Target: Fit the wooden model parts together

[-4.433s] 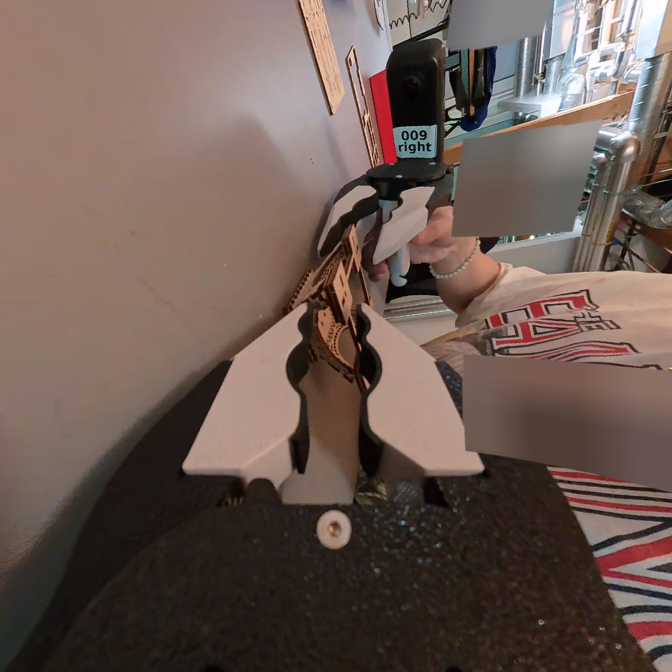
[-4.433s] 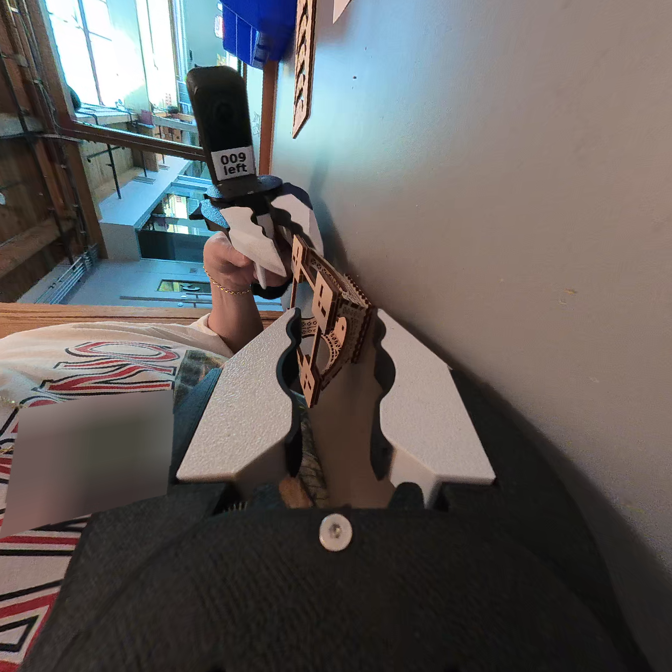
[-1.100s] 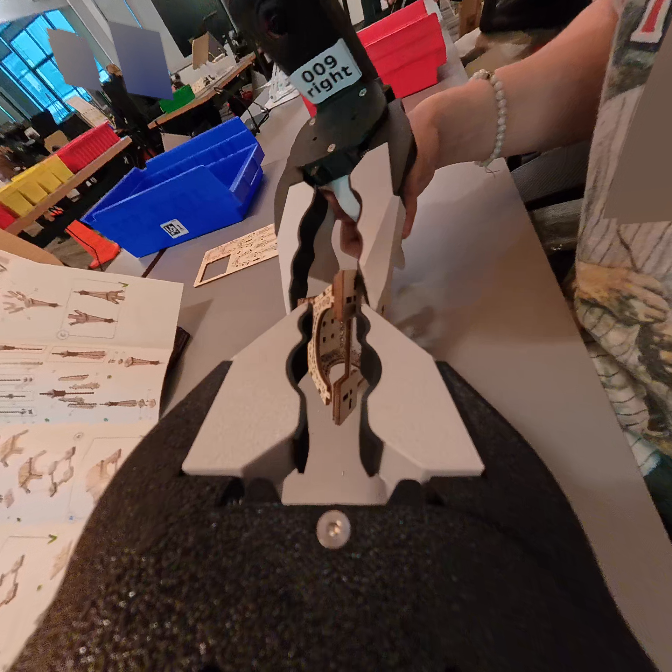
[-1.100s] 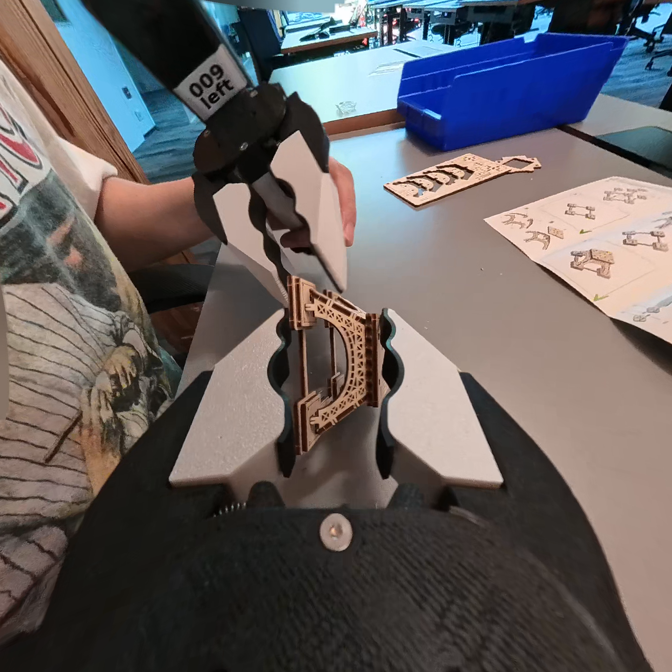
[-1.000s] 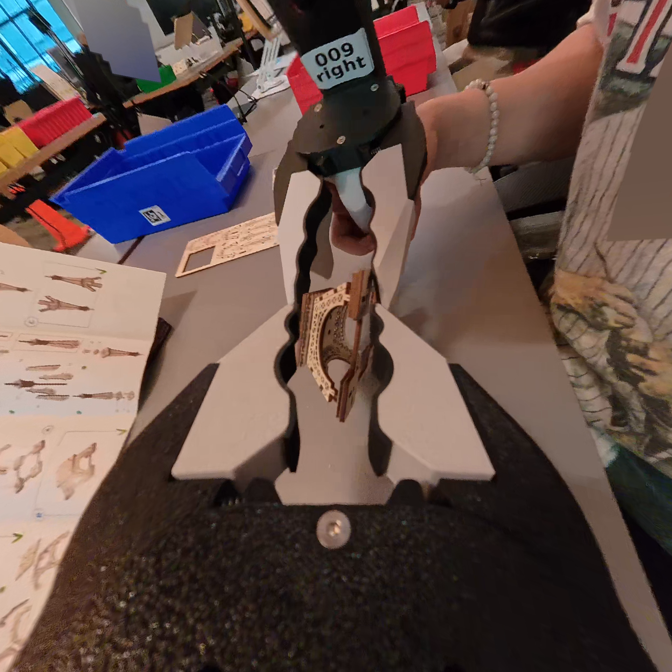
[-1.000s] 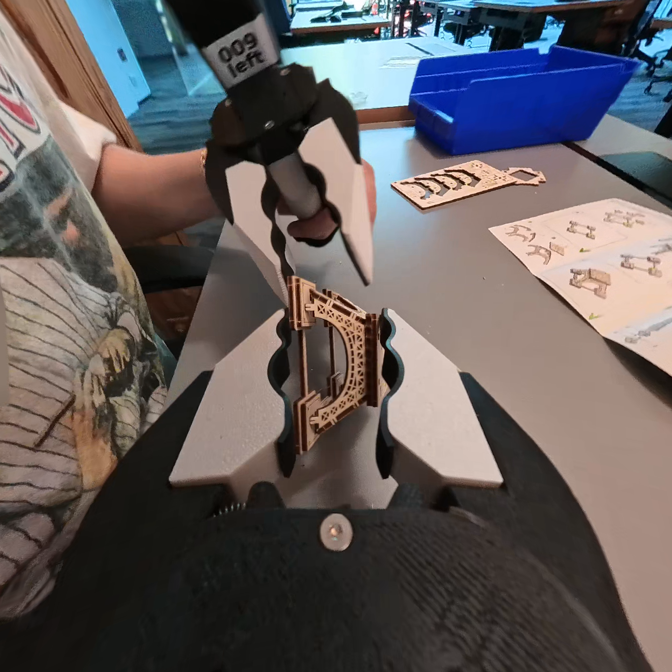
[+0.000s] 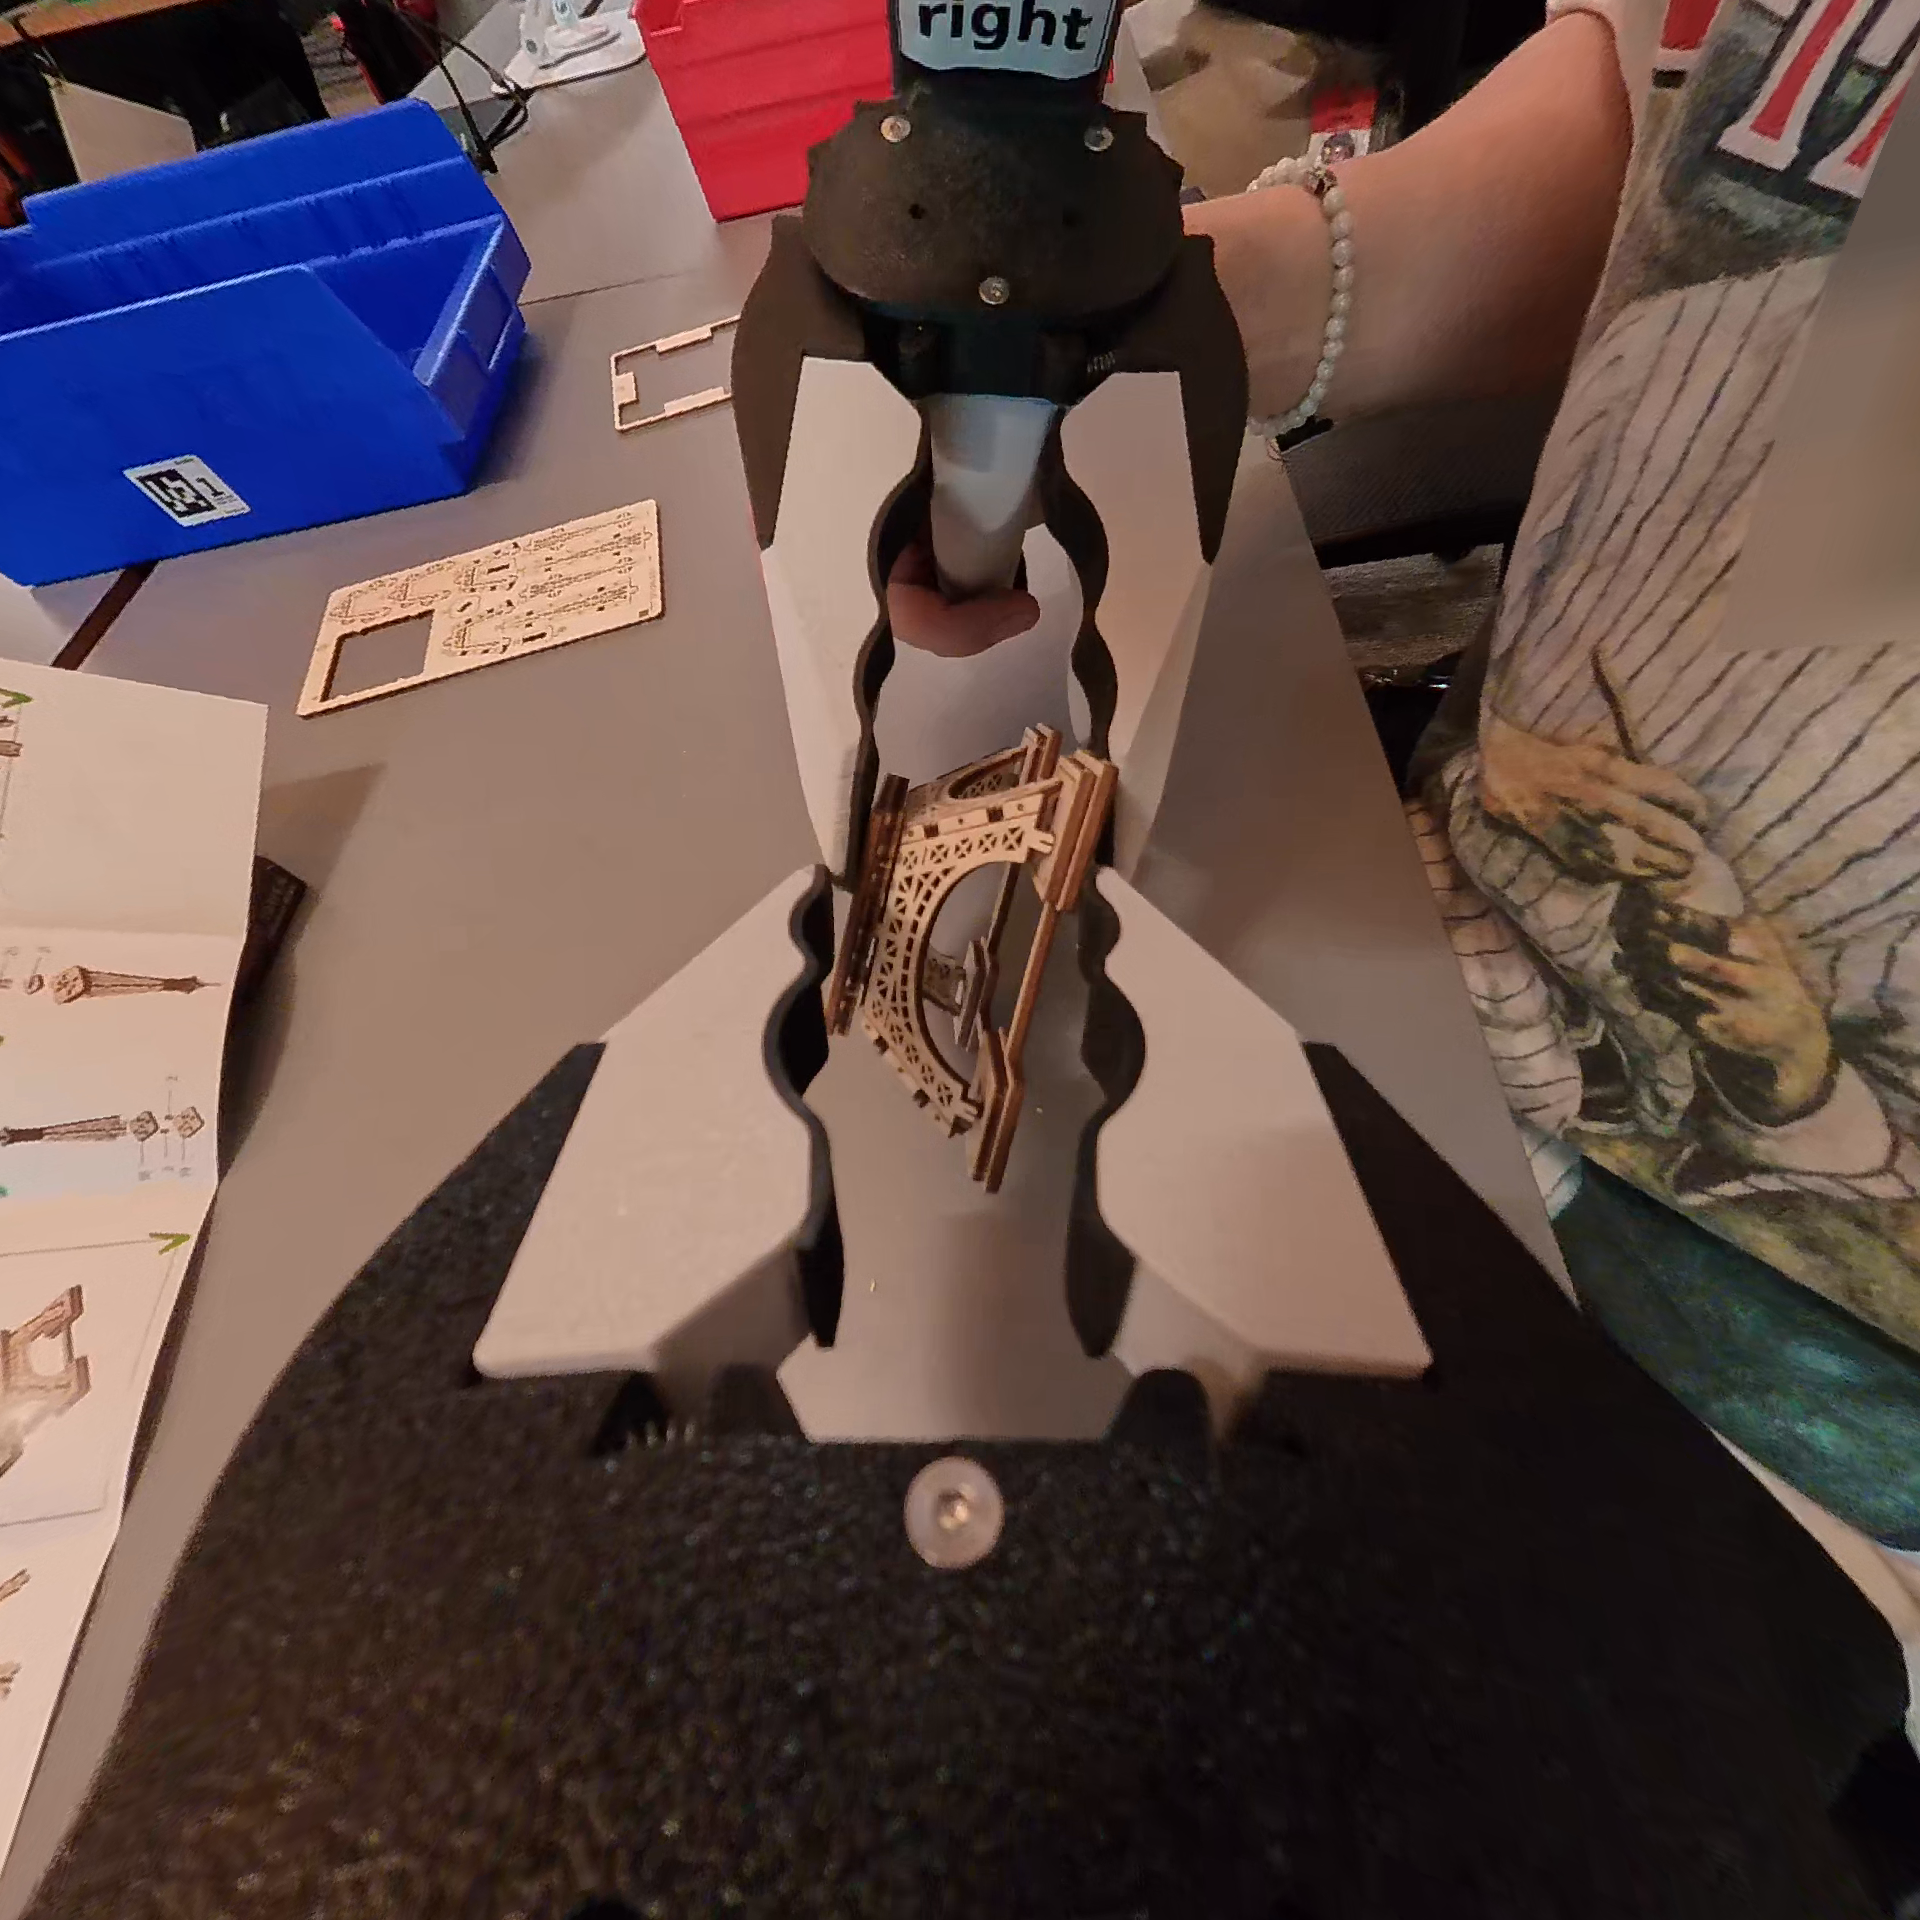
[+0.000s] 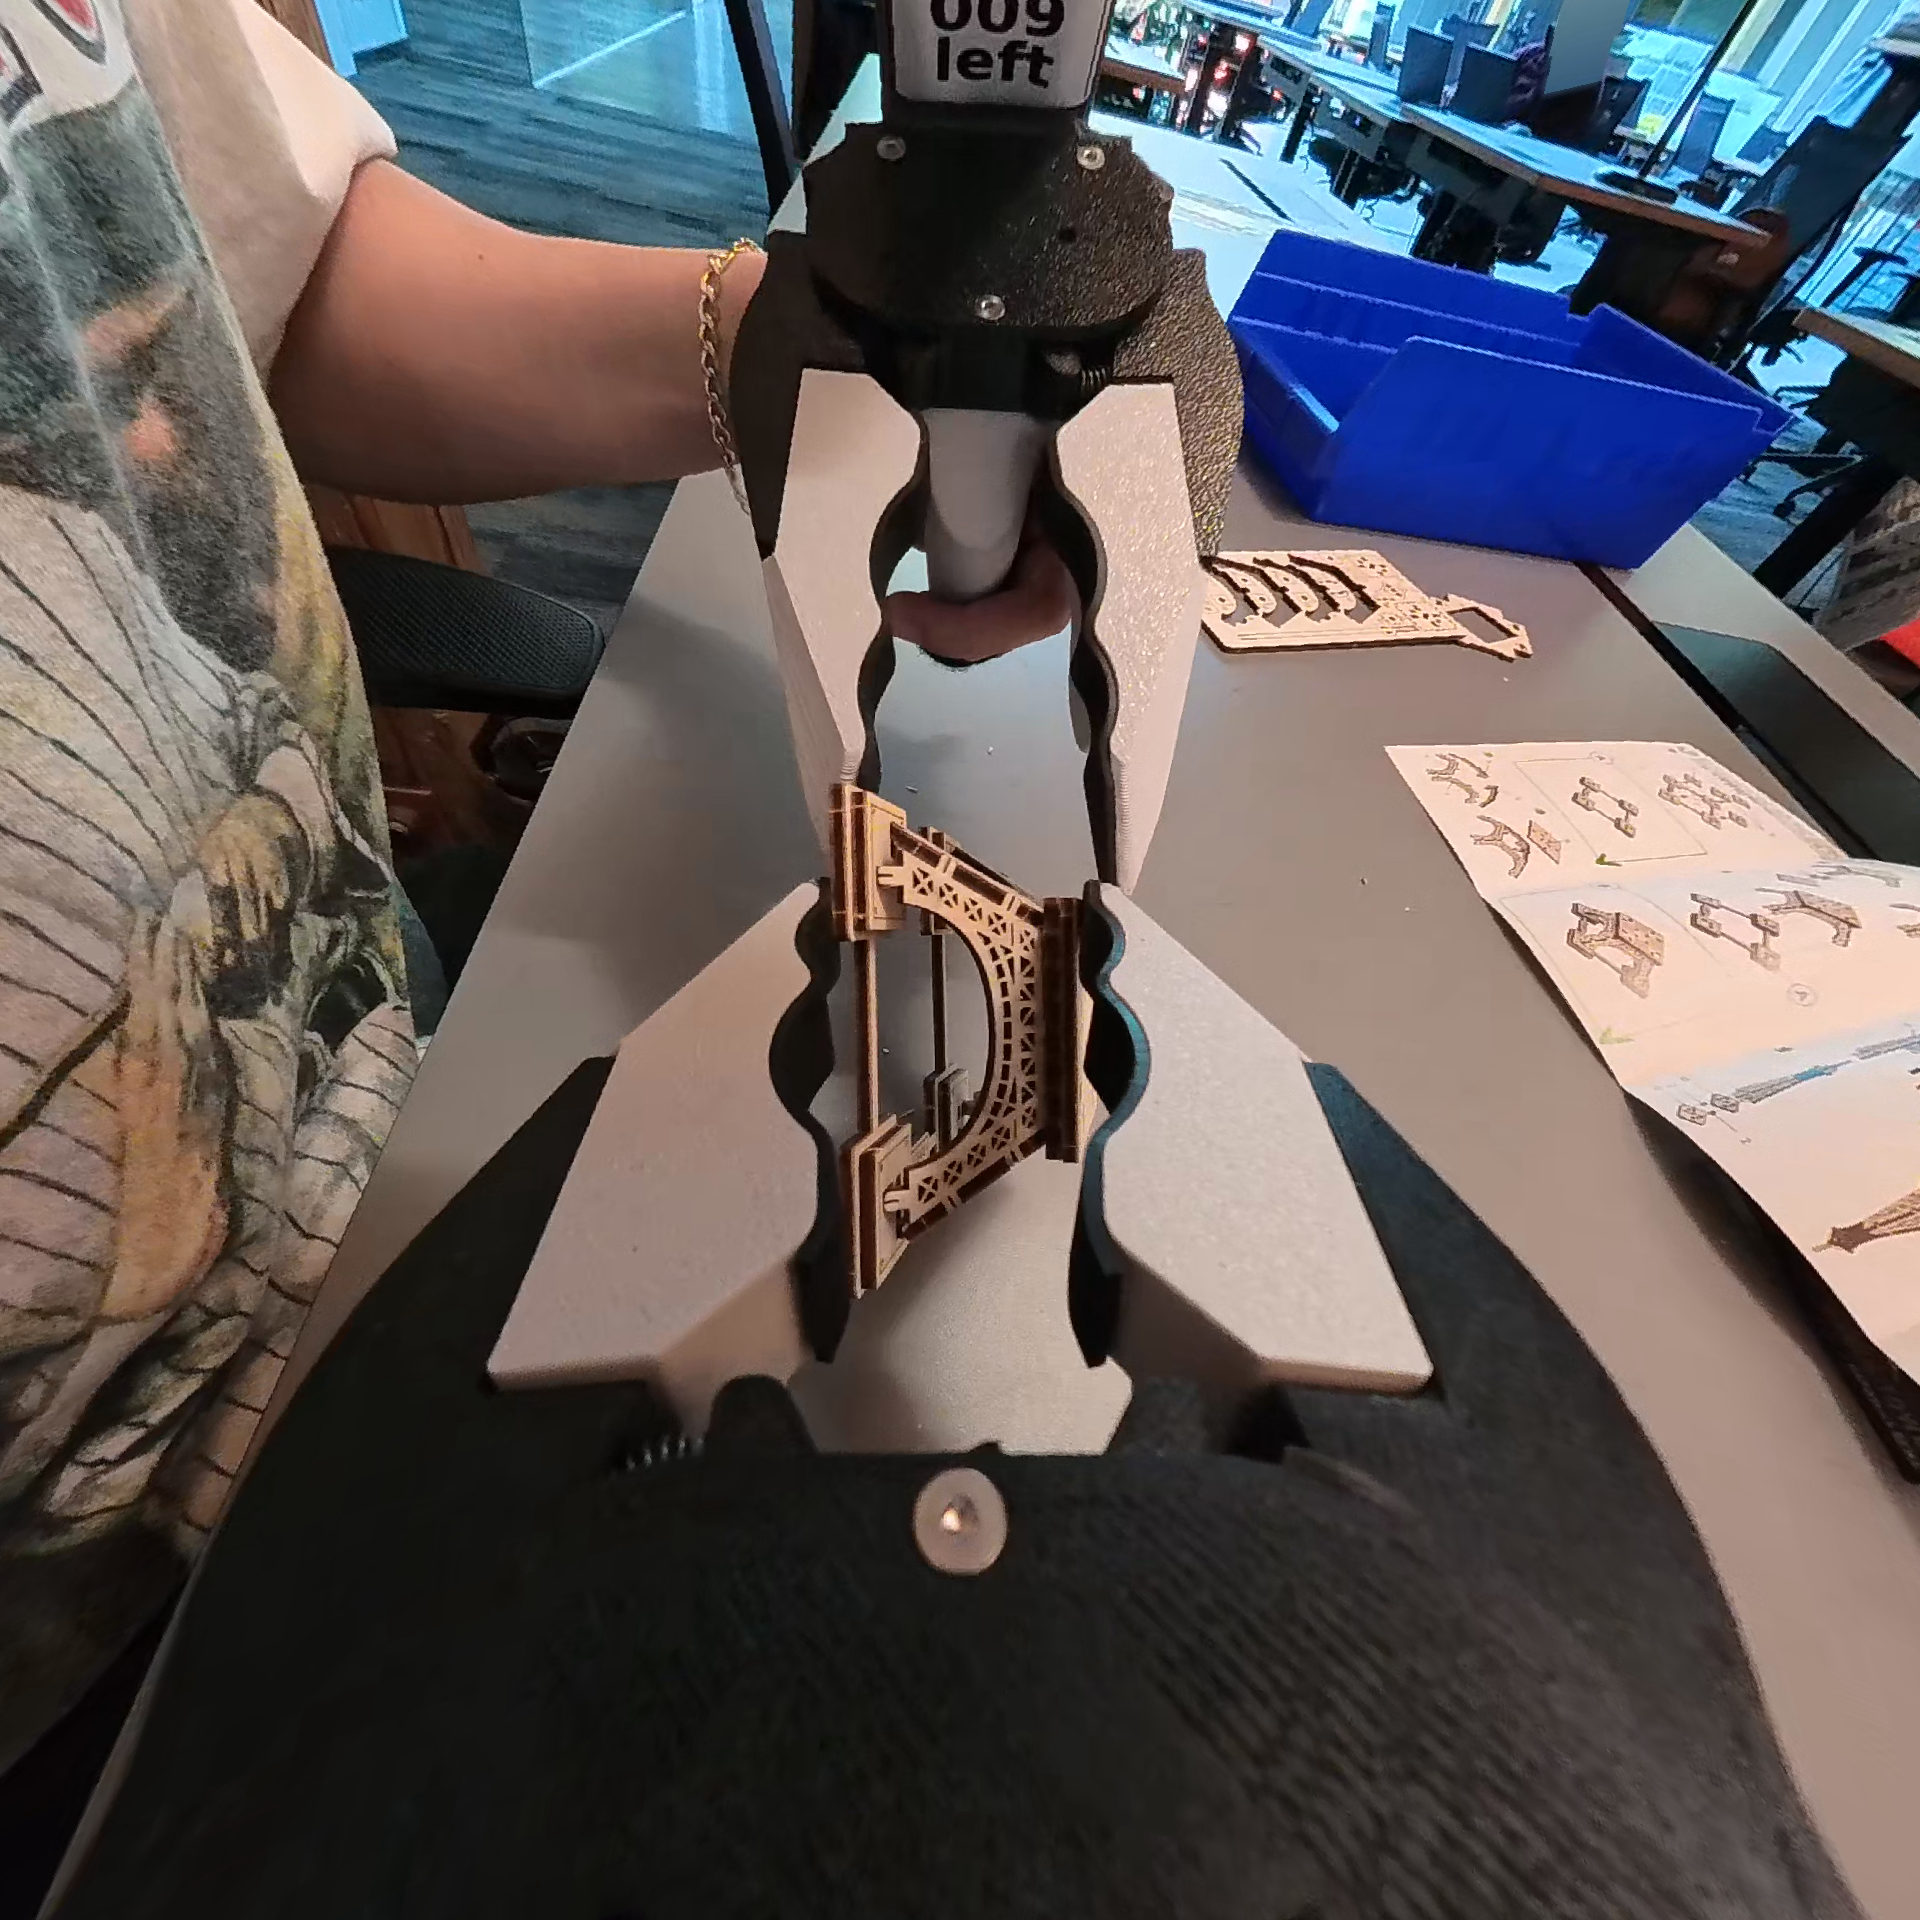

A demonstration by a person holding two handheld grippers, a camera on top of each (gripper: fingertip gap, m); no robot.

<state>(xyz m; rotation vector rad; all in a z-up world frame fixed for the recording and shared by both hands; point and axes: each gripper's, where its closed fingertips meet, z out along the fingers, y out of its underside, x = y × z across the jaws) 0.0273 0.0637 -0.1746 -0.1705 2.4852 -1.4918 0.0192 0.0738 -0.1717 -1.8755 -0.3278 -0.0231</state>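
The wooden model (image 8: 966, 1049), a light laser-cut arch of lattice parts with square feet, sits between my right gripper's (image 8: 951, 894) white fingers, which are shut on it. It hangs above the grey table (image 8: 1299, 831). In the left wrist view the same model (image 7: 956, 956) sits tilted in the gap of my left gripper (image 7: 961, 883), whose jaws stand wide and do not clamp it. The two grippers face each other tip to tip. The left gripper (image 8: 987, 821) shows just beyond the model's far corner, and the right gripper (image 7: 977, 852) shows opposite.
A blue bin (image 7: 260, 343) and a red bin (image 7: 748, 104) stand at the back. Flat wooden part sheets (image 7: 499, 603) (image 8: 1351, 603) lie on the table. An instruction sheet (image 7: 104, 935) (image 8: 1662, 935) lies to one side. The person's torso (image 7: 1662, 831) is close by.
Both grippers have swung from a sideways tilt to level over the table. My left gripper's jaws have widened and let go of the model. The right gripper still holds it.
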